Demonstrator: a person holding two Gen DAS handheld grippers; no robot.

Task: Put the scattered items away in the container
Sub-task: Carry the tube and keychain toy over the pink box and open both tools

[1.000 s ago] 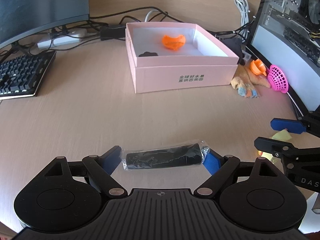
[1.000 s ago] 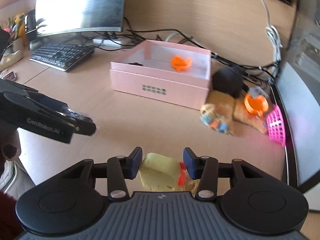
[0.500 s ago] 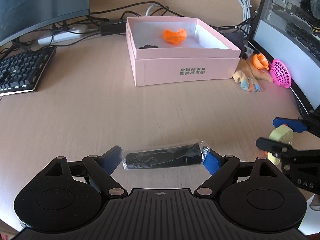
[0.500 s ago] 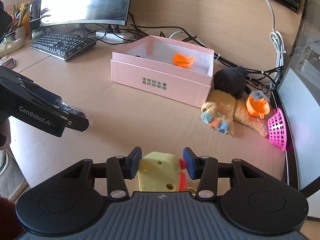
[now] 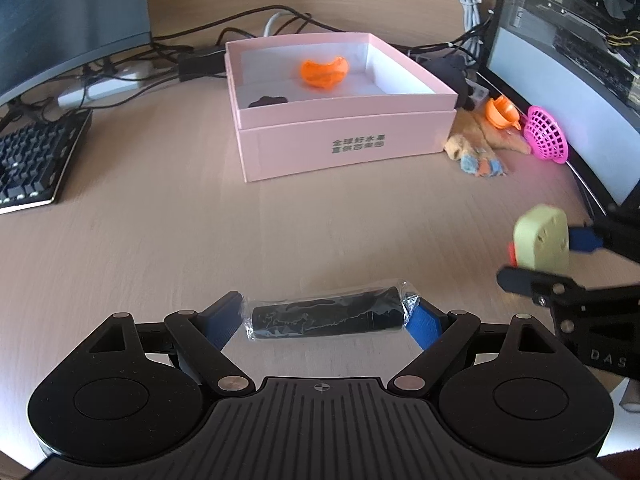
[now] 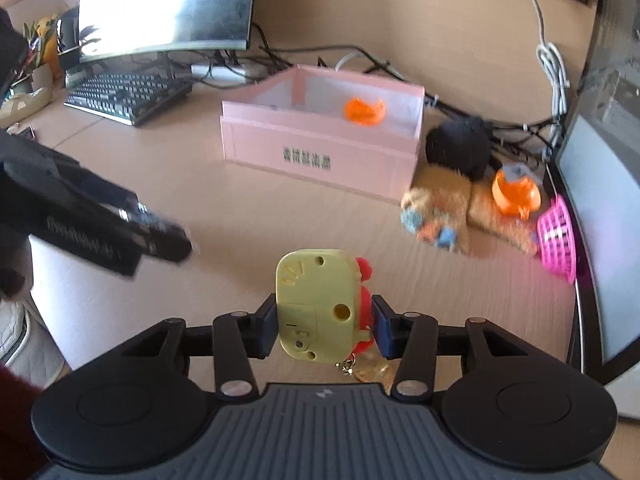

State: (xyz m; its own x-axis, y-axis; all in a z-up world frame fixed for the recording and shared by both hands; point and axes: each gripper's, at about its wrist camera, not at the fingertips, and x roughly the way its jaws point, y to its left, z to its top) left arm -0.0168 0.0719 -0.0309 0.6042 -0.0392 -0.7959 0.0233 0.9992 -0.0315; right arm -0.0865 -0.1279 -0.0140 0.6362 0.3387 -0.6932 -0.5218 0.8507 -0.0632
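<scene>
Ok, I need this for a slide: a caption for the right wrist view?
Right gripper holds a yellow toy above the desk, facing the pink box.

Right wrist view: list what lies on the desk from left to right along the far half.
Keyboard → pink box → black plush → orange cup → pink basket.

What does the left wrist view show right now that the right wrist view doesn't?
Only the left wrist view shows the black wrapped roll end to end between the left gripper, plus a small black item inside the box. Only the right wrist view shows the black plush and the yellow toy's keychain. Both show the pink box, orange piece, yellow toy and pink basket.
</scene>
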